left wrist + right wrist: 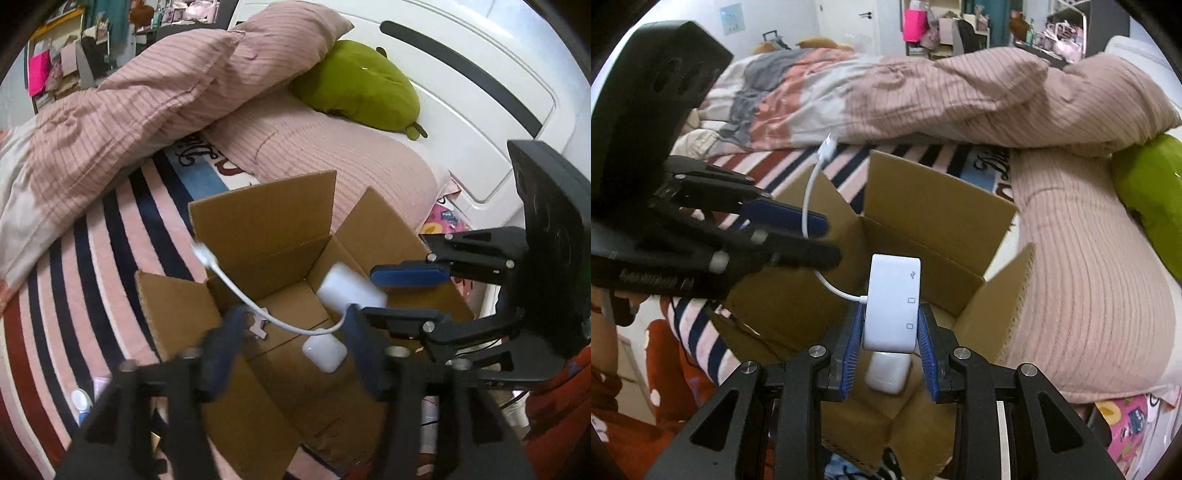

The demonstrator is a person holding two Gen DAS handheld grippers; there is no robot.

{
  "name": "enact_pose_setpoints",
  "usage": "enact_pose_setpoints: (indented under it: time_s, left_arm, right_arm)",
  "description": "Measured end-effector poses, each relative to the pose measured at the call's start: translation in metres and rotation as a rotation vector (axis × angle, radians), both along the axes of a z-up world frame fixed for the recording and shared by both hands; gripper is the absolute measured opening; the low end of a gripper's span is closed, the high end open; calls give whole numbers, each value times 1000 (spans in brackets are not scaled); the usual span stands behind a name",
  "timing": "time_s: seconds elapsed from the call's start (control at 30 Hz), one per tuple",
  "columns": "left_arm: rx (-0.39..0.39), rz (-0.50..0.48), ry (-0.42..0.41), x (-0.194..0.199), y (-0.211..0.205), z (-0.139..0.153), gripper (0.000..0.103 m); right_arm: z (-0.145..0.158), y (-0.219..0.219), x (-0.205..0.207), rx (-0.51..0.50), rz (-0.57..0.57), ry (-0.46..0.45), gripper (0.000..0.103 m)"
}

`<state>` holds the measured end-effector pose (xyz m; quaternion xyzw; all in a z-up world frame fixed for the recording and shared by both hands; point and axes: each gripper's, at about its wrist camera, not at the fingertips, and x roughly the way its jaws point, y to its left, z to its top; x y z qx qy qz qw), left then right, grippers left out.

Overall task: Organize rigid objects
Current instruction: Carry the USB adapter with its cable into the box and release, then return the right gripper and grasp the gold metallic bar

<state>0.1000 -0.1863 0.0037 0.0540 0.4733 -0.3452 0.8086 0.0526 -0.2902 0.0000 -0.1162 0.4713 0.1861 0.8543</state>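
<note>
An open cardboard box (266,229) (934,206) stands on the striped bed. My right gripper (891,332) is shut on a white adapter hub (892,306) and holds it over the box opening; the hub (351,290) and its white cable (236,288) (809,199) also show in the left wrist view. A white charger case (325,350) (886,373) lies on the box floor, beside a small white metal piece (258,326). My left gripper (291,343) is open and empty, low over the box's near side; it also shows at left in the right wrist view (820,240).
A pink ribbed duvet (147,96) and pillow (1089,258) lie behind and beside the box. A green plush (358,85) rests against the white headboard (480,74). A small blue-and-white item (81,404) lies on the striped sheet at lower left.
</note>
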Motion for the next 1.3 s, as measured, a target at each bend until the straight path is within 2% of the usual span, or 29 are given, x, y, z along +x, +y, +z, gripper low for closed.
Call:
enact_pose_setpoints:
  time_s: [0.13, 0.27, 0.37, 0.5, 0.63, 0.7, 0.8, 0.9, 0.97, 1.1, 1.3]
  left_arm:
    - [10, 19, -12, -2, 11, 4, 62]
    - [-5, 62, -38, -10, 37, 15, 63]
    - [-10, 121, -75, -19, 71, 26, 64]
    - [-7, 242, -112, -33, 130, 35, 64]
    - [17, 388, -134, -53, 200, 26, 69]
    - [27, 449, -129, -64, 230, 14, 69]
    - [28, 509, -119, -77, 261, -6, 70]
    - [37, 555, -92, -88, 288, -31, 70]
    - [20, 582, -69, -95, 304, -47, 70]
    - [3, 635, -57, -103, 321, -66, 70]
    - [-17, 657, -43, -109, 329, -80, 70]
  right_arm:
    - [0, 1, -2, -4, 1, -8, 38]
    - [5, 11, -5, -10, 14, -25, 40]
    - [12, 28, -7, 28, 50, -47, 40]
    - [21, 76, -16, 99, 168, -85, 40]
    - [17, 136, -25, 156, 303, -92, 41]
    - [7, 166, -28, 179, 358, -74, 42]
    - [-21, 204, -34, 197, 424, -23, 55]
    - [-57, 231, -34, 173, 462, 38, 57]
    - [-83, 240, -29, 146, 462, 76, 58]
    - [-128, 250, -17, 28, 475, 35, 58]
    - [-163, 258, 4, -94, 524, 48, 58]
